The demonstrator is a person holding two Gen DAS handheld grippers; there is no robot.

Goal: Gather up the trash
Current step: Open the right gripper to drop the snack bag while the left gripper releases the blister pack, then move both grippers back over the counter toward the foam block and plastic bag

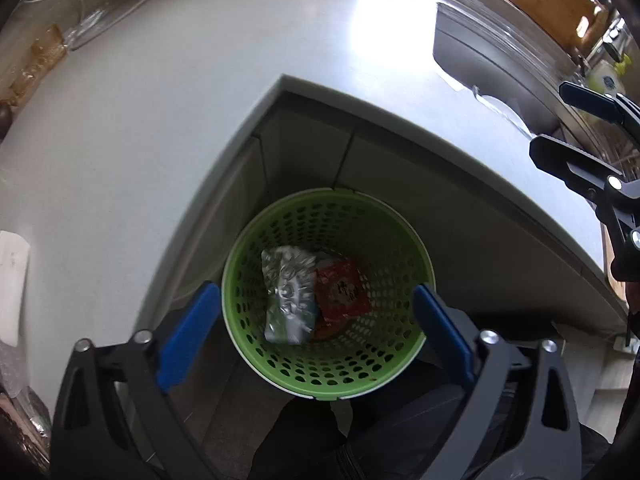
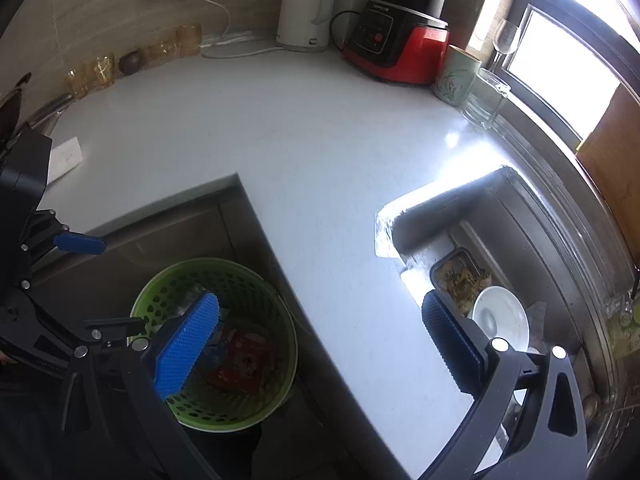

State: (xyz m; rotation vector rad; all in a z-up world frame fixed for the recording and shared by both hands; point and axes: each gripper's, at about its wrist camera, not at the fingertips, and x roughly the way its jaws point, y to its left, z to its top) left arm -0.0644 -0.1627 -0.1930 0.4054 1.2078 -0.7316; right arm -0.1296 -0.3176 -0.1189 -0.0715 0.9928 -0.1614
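Note:
A green perforated waste basket [image 1: 360,224] stands on the floor in the inner corner of the white counter [image 1: 160,128]. Inside it lie a crumpled silver foil wrapper [image 1: 286,292] and a red snack wrapper [image 1: 340,296]. My left gripper [image 1: 314,292] hangs straight over the basket, open, with nothing between its blue pads. In the right wrist view my right gripper [image 2: 320,302] is open and empty above the counter edge, between the basket [image 2: 256,280] and the sink [image 2: 520,216]. The red wrapper [image 2: 240,364] shows there too.
The sink holds a white bowl [image 2: 500,316] and a tray of food scraps [image 2: 460,276]. Along the back wall stand a white kettle [image 2: 306,8], a red-and-black blender [image 2: 400,40], a ceramic cup [image 2: 456,76], glass jars and amber glasses [image 2: 100,68].

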